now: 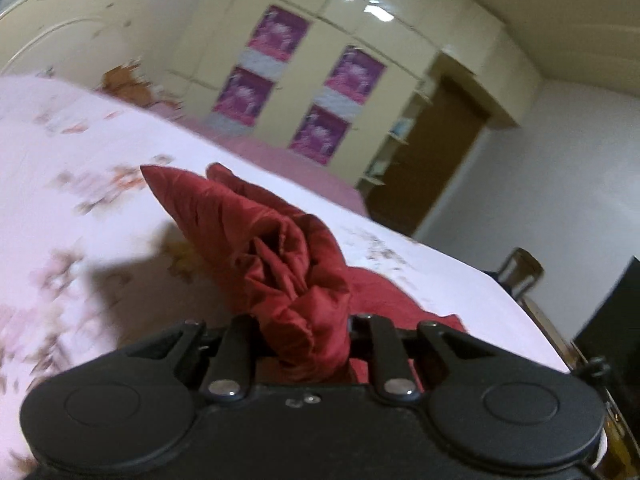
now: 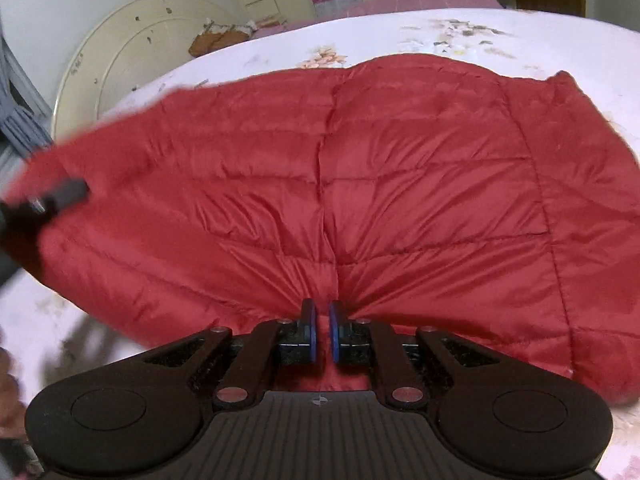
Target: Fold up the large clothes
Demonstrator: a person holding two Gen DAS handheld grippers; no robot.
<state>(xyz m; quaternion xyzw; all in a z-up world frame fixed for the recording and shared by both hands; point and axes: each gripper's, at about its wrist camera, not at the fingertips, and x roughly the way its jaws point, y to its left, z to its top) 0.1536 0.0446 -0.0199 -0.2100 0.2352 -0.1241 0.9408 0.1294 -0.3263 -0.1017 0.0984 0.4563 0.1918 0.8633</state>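
Note:
A red quilted down jacket (image 2: pixel 360 184) lies spread on the bed's pale floral sheet (image 2: pixel 500 36). My right gripper (image 2: pixel 322 320) is shut on its near edge at the middle seam, the fabric puckered between the blue pads (image 2: pixel 310 334). My left gripper (image 1: pixel 304 328) is shut on a bunched corner of the jacket (image 1: pixel 280 248), which stands up in folds and hides the fingertips. The left gripper also shows blurred at the far left of the right wrist view (image 2: pixel 60 196), holding the jacket's left corner.
A cream headboard (image 2: pixel 120 64) stands behind the bed. A wardrobe with purple panels (image 1: pixel 304 80) and a brown door (image 1: pixel 440 152) lie beyond. A chair (image 1: pixel 520 276) and a dark screen (image 1: pixel 616 328) stand off the bed's right edge.

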